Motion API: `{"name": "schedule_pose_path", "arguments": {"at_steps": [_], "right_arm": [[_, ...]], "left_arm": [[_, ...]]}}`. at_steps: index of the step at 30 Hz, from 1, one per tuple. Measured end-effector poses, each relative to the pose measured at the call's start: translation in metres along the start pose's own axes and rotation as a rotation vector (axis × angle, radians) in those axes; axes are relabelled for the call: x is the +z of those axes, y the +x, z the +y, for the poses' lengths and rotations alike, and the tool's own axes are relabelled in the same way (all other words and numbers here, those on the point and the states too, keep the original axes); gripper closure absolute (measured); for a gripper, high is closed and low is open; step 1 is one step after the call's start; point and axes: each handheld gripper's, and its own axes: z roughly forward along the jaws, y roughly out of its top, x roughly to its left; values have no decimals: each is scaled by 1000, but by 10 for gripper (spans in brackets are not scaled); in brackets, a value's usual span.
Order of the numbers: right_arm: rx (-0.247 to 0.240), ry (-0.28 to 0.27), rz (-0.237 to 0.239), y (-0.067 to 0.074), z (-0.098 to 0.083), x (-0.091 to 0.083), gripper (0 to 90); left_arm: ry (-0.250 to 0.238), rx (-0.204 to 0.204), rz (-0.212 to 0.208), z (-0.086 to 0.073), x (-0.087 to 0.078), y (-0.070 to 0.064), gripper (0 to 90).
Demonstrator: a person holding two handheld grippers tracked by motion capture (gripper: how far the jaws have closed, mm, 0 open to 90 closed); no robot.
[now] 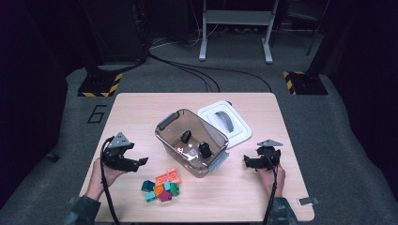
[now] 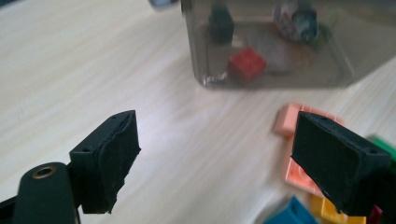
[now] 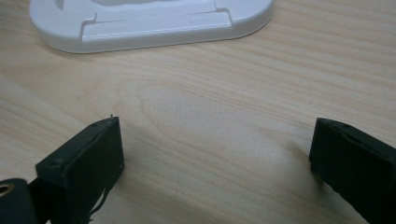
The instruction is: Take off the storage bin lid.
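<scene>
High view: left claw [image 1: 139, 161] on the left of the tabletop [image 1: 136, 108], jaws spread, nothing in them, aimed toward the clear bin [image 1: 191, 142]. Loose bricks [image 1: 162, 185] lie in a pile on the tabletop just right of that claw, near the bin's front corner. Bin holds a few dark pieces and a red brick [image 1: 179, 150]. White lid [image 1: 224, 123] lies flat behind the bin, touching it. Right claw [image 1: 247, 162] sits right of the bin, jaws apart, empty.

Left claw view: jaws wide, bare wood between them. Right jaw overlaps the salmon brick [image 2: 289, 122]; contact unclear. Bin wall ahead, red brick inside.

Right claw view: jaws wide, nothing gripped, tabletop only between them; lid edge ahead.
</scene>
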Motion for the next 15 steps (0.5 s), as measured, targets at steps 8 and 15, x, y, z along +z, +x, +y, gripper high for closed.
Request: {"name": "schedule_pose_path", "arguments": {"at_steps": [8, 15], "right_arm": [[-1, 0, -1, 0, 0, 0, 22], [-1, 0, -1, 0, 0, 0, 22]], "left_arm": [[40, -45, -53, -43, 7, -6, 129], [51, -37, -101, -54, 11, -22, 117]]}}
